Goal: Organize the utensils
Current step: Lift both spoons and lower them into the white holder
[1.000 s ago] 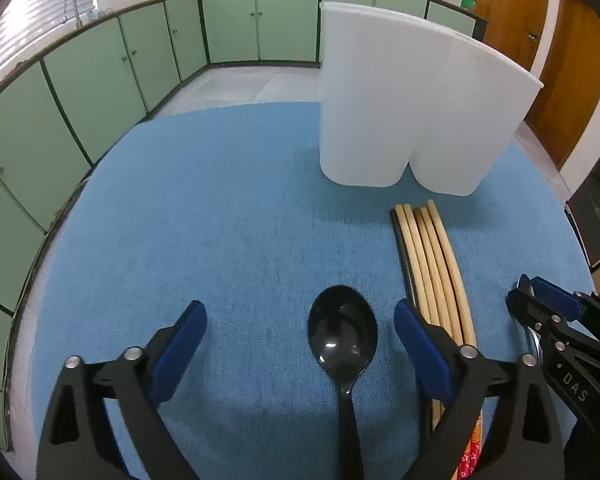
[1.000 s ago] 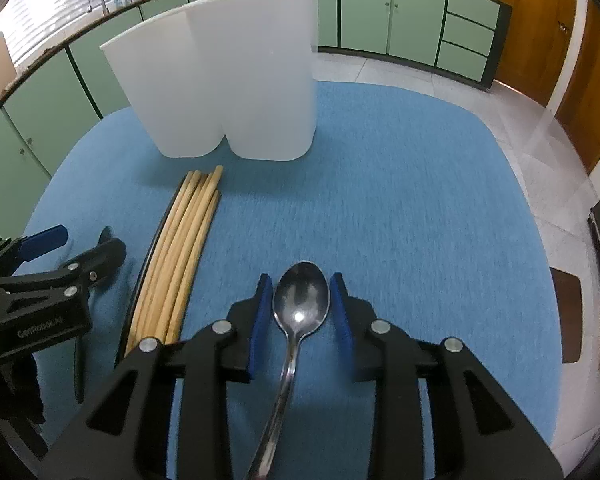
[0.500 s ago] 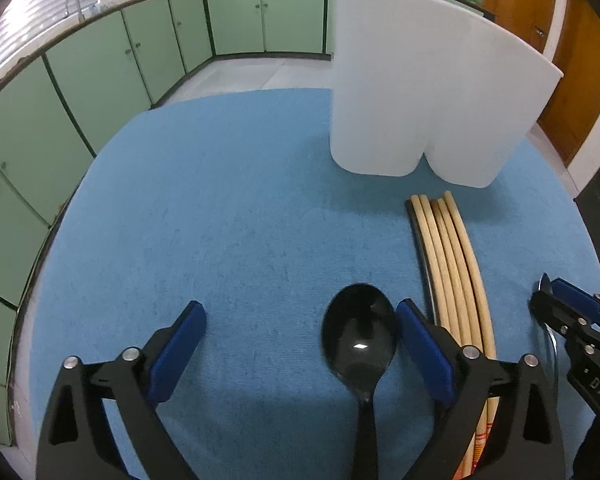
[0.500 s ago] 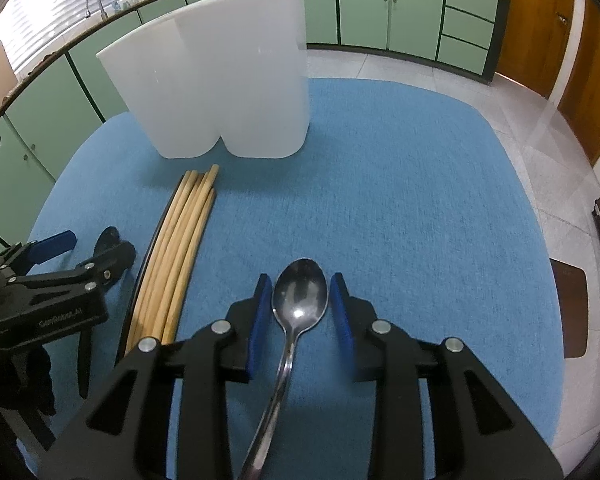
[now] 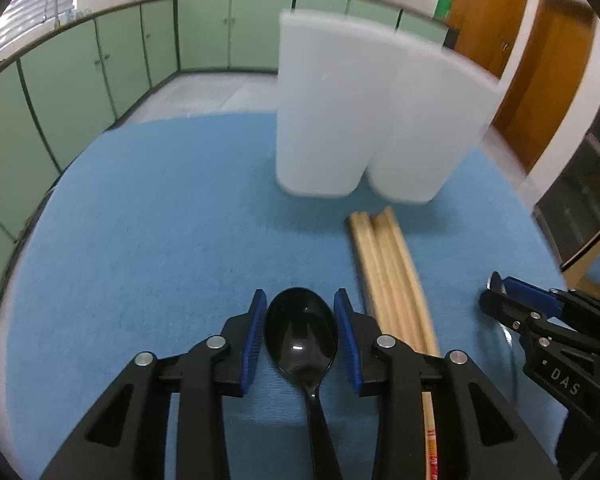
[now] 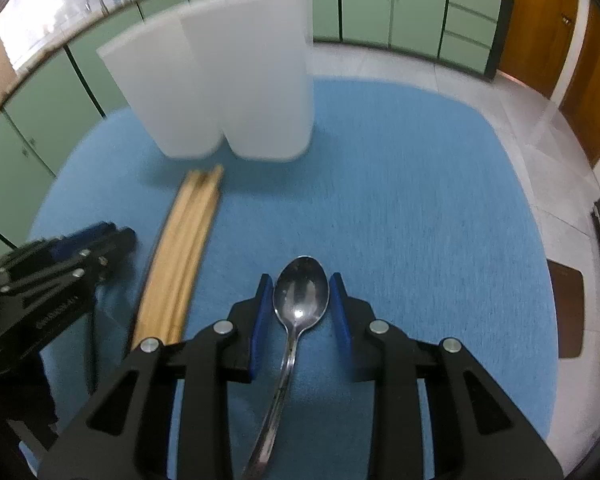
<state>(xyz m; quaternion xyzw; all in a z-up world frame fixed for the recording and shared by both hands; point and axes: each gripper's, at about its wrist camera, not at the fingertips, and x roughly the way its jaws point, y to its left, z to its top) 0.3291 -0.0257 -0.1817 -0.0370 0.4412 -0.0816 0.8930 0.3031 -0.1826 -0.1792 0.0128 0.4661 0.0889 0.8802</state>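
Observation:
A black plastic spoon (image 5: 300,336) lies bowl-forward between the blue pads of my left gripper (image 5: 300,300), whose jaws are closing and touch both sides of the bowl. My right gripper (image 6: 300,284) is shut on the bowl of a metal spoon (image 6: 300,296), its handle running back under the gripper. A bundle of wooden chopsticks (image 5: 388,272) lies on the blue cloth between the two grippers. Behind them stands a white two-compartment holder (image 5: 360,120), upright; its inside is hidden. The right gripper (image 5: 500,296) shows at the right edge of the left wrist view.
The blue cloth (image 5: 160,220) covers a rounded table whose edge curves close on the left and right. Green cabinets (image 5: 100,68) line the far walls, and wooden doors (image 5: 540,60) stand at the right. Tiled floor (image 6: 500,120) lies beyond the table.
My left gripper's jaws have come in from wide open onto the black spoon's bowl, and its view has tipped up a little. The right gripper keeps its hold on the metal spoon.

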